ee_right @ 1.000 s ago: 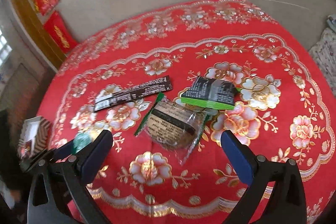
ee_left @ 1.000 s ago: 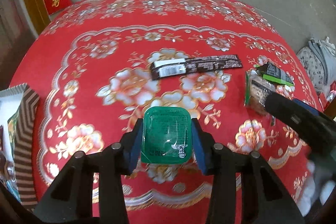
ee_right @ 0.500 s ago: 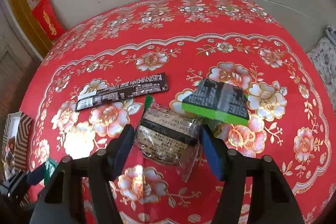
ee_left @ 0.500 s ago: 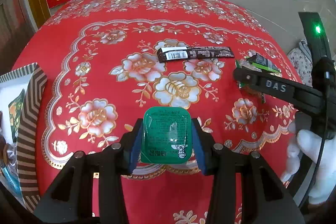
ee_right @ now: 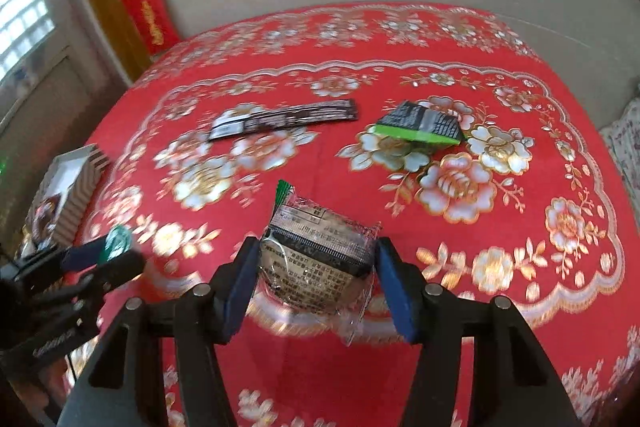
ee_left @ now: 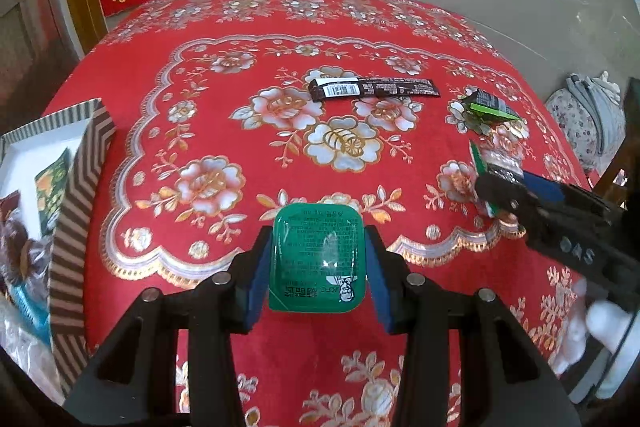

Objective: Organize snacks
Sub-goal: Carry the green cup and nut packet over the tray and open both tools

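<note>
Snacks in your grippers: you have two in hand, one per gripper, both lifted above the red floral desk (ee_left: pixel 224 99).
Left gripper (ee_left: pixel 318 259): your blue pads are clamped on the two sides of a green sauce tub (ee_left: pixel 317 261), foil lid facing the camera, printed label upside down toward you.
Right gripper (ee_right: pixel 316 267): your jaws are closing on a clear-wrapped brown cake (ee_right: pixel 316 259); both pads already press the wrapper's sides, and its green-edged seam sticks up at the far left corner.
Same grip from the left camera: the right gripper (ee_left: pixel 490 187) comes in from the right edge with the cake's wrapper (ee_left: pixel 500 163) at its tips; a white-gloved hand (ee_left: pixel 592 323) shows behind it.
Same grip from the right camera: the left gripper (ee_right: pixel 110 253) sits at the lower left, a sliver of the green tub (ee_right: pixel 116 238) between its tips.
Box: a striped box (ee_left: pixel 76 187) with a white inside stands at the desk's left edge, just beside your left gripper's side. You can see it in the right camera too (ee_right: pixel 78 183).
Box contents: a green-and-orange packet (ee_left: pixel 52 183) leans against the inner wall, with a dark brown wrapper (ee_left: pixel 16 239) and a blue-edged packet (ee_left: pixel 24 303) nearer you; how they stack you cannot tell.
Snacks on the desk: a long dark bar (ee_left: pixel 374 89) with a barcode lies flat near the middle, and a black-and-green pouch (ee_left: pixel 490 105) lies to its right, apart from it.
</note>
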A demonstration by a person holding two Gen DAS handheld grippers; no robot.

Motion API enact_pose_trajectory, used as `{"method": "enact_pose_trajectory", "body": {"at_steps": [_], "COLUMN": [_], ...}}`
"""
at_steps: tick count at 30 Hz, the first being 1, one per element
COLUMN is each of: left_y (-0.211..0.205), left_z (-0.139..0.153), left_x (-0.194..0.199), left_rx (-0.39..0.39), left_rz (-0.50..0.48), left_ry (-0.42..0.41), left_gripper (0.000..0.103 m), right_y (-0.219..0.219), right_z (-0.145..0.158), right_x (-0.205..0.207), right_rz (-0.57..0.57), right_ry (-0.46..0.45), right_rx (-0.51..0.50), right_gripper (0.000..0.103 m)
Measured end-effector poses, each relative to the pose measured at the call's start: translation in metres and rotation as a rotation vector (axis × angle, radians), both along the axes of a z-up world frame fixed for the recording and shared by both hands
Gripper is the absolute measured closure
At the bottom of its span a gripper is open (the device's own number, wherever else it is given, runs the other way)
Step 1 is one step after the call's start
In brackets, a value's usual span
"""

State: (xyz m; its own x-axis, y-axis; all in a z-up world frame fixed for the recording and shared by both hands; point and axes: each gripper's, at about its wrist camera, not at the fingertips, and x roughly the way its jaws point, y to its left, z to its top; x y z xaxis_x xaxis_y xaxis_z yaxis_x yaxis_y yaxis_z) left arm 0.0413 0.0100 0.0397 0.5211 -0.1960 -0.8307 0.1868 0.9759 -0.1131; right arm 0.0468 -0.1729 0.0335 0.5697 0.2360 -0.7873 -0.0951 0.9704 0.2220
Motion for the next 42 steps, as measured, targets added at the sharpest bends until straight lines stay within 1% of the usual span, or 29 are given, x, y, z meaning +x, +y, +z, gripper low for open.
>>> {"method": "enact_pose_trajectory", "body": {"at_steps": [3, 11, 17, 29, 38, 42], "left_y": [0.003, 0.015, 0.032, 0.091, 0.131, 0.145], "left_z": [0.003, 0.015, 0.029, 0.055, 0.059, 0.059], "left_x": [-0.009, -0.033, -0.048, -0.069, -0.079, -0.084], "left_rx": [-0.004, 0.035, 0.057, 0.086, 0.105, 0.115], "left_rz": [0.003, 0.033, 0.066, 0.176, 0.256, 0.284], "left_ry": [-0.008, -0.063, -0.11, -0.177, -0.191, -0.195], "left_gripper": [0.057, 0.058, 0.058, 0.057, 0.057, 0.057], "right_y": [0.008, 0.03, 0.058, 0.121, 0.161, 0.172], "right_z": [0.005, 0.019, 0.034, 0.059, 0.066, 0.067], "right_x": [-0.014, -0.034, -0.044, -0.049, -0.052, -0.054], "right_rz": [0.031, 0.093, 0.156, 0.295, 0.379, 0.404], "right_ry": [-0.012, -0.048, -0.082, -0.137, -0.149, -0.149], "right_rx": [0.003, 0.027, 0.026, 0.029, 0.029, 0.026], "right_gripper": [0.045, 0.045, 0.045, 0.045, 0.045, 0.045]}}
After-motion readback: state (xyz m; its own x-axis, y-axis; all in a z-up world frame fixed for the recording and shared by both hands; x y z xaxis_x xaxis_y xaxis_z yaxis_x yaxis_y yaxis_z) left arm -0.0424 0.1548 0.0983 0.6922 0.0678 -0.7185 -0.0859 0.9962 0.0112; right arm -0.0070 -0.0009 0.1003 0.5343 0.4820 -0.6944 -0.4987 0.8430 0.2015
